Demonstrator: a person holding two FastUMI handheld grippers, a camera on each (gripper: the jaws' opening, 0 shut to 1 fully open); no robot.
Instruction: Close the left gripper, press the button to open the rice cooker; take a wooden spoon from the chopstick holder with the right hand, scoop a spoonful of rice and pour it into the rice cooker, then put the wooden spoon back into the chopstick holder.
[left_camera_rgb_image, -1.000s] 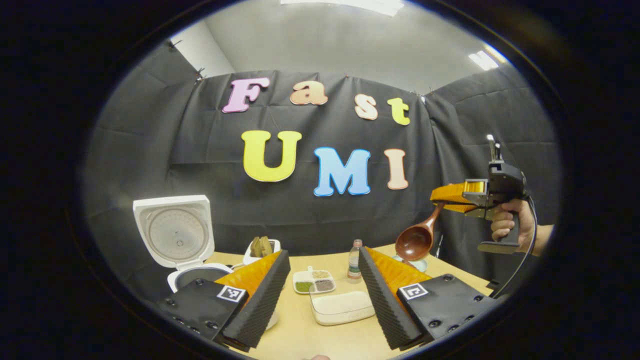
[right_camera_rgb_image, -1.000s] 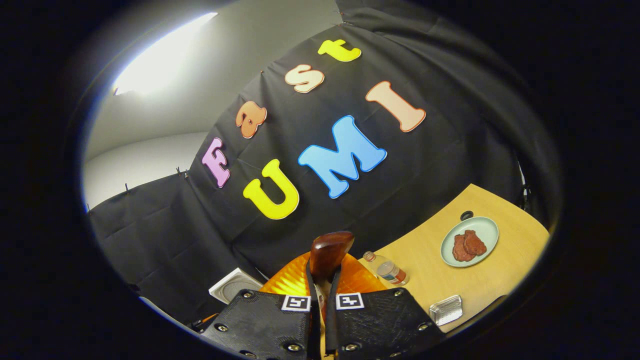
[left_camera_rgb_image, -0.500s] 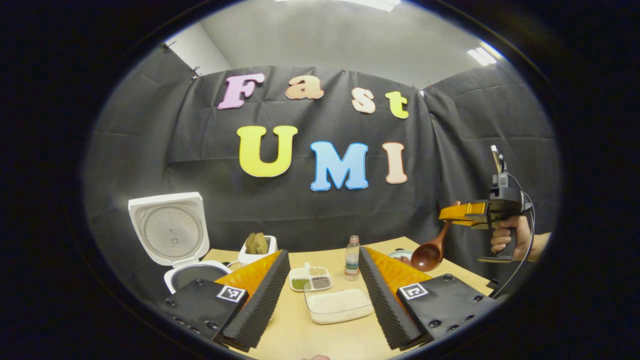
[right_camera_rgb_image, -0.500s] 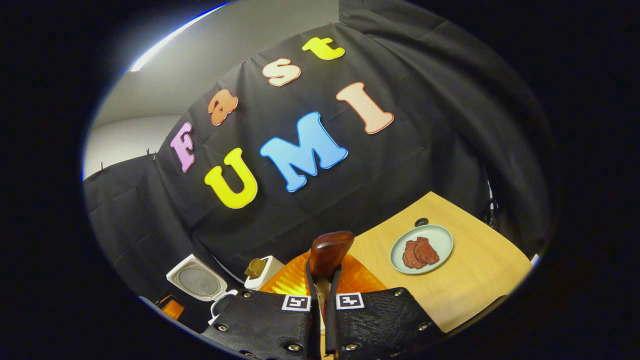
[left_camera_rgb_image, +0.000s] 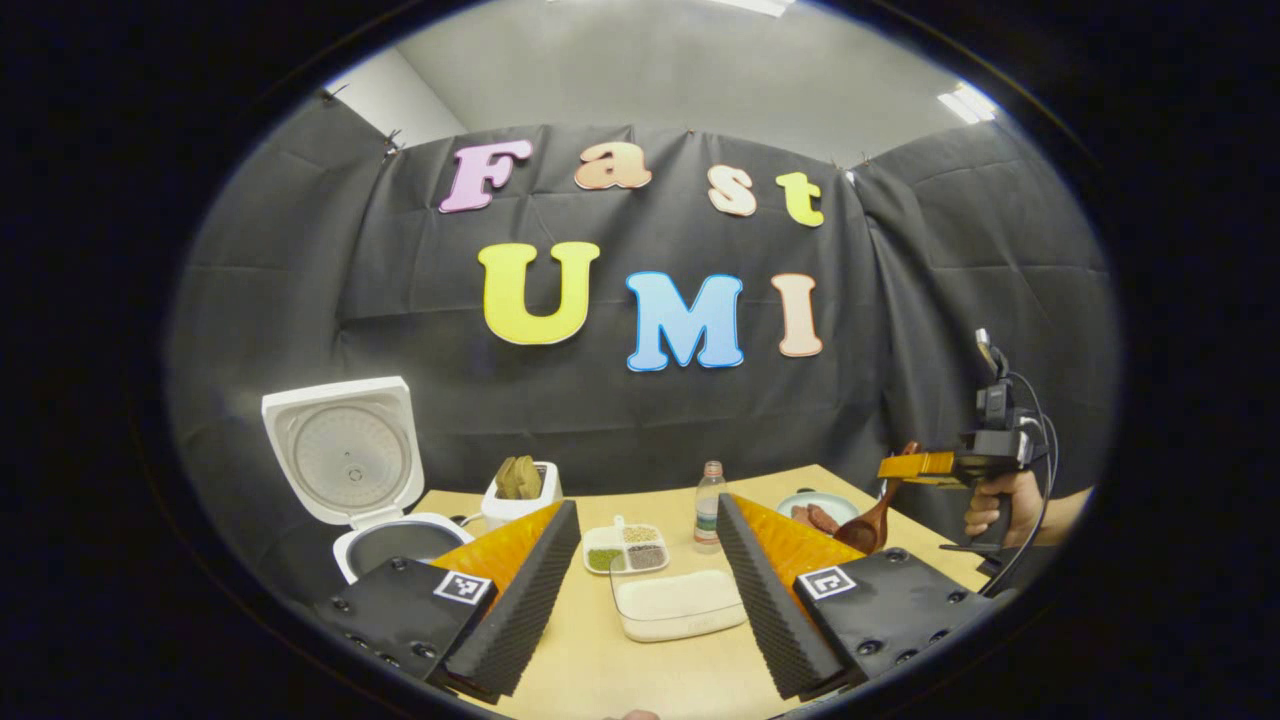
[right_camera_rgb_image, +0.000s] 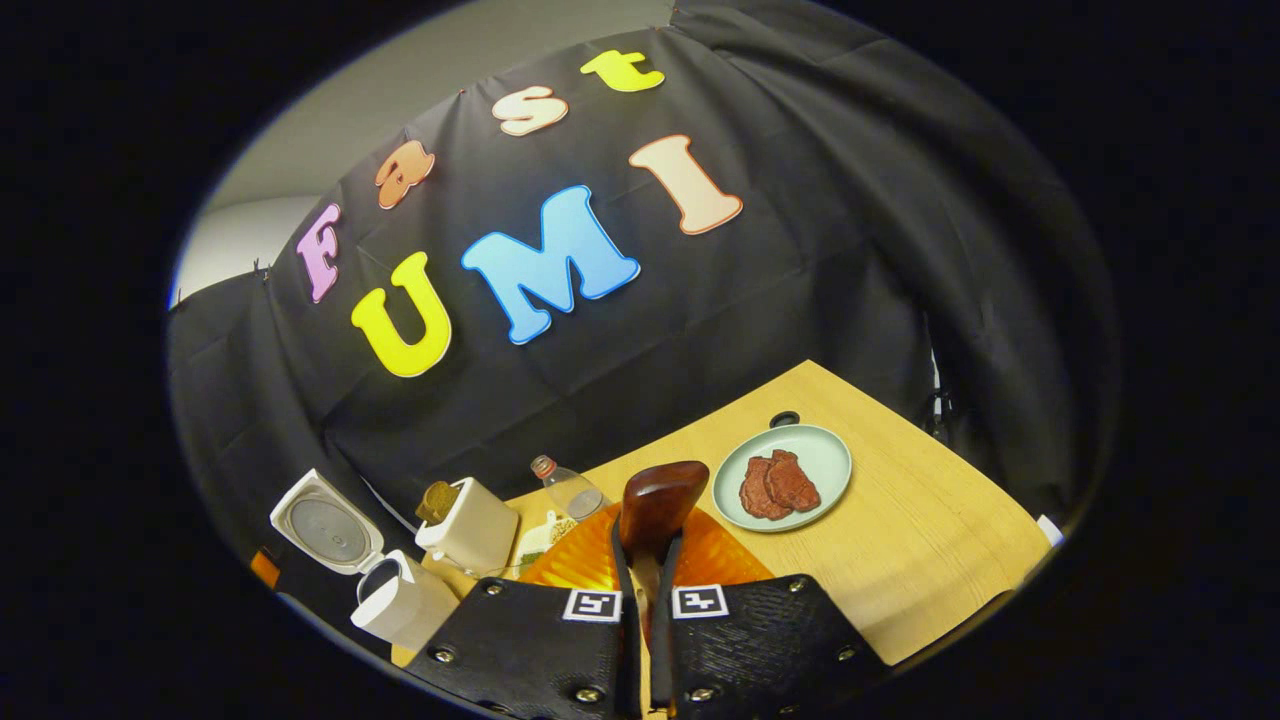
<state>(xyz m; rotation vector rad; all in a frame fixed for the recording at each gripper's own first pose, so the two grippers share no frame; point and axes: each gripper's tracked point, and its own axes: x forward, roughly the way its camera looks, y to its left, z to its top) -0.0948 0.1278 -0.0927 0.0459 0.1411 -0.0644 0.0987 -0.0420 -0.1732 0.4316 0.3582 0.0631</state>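
The white rice cooker (left_camera_rgb_image: 395, 540) stands at the table's far left with its lid (left_camera_rgb_image: 345, 462) raised; in the right gripper view the cooker (right_camera_rgb_image: 400, 605) sits at the lower left. Beside it is the white chopstick holder (left_camera_rgb_image: 520, 500) (right_camera_rgb_image: 472, 532) with wooden utensils in it. A clear box of rice (left_camera_rgb_image: 680, 603) lies between the fingers of my open left gripper (left_camera_rgb_image: 645, 590), well short of them. My right gripper (right_camera_rgb_image: 642, 600) is shut on the wooden spoon (right_camera_rgb_image: 660, 498). In the left gripper view it (left_camera_rgb_image: 900, 466) hangs at the right, the spoon (left_camera_rgb_image: 866, 528) pointing down over the table.
A divided dish of grains (left_camera_rgb_image: 627, 553) and a small bottle (left_camera_rgb_image: 708, 505) stand behind the rice box. A pale green plate with meat (right_camera_rgb_image: 785, 478) lies right of the spoon. The wooden table (right_camera_rgb_image: 930, 560) ends at the black cloth wall behind. A hand (left_camera_rgb_image: 985, 510) holds the right gripper.
My right gripper has come down toward the table with the spoon and tipped forward, bringing the cooker and holder into its view. The left gripper has barely moved.
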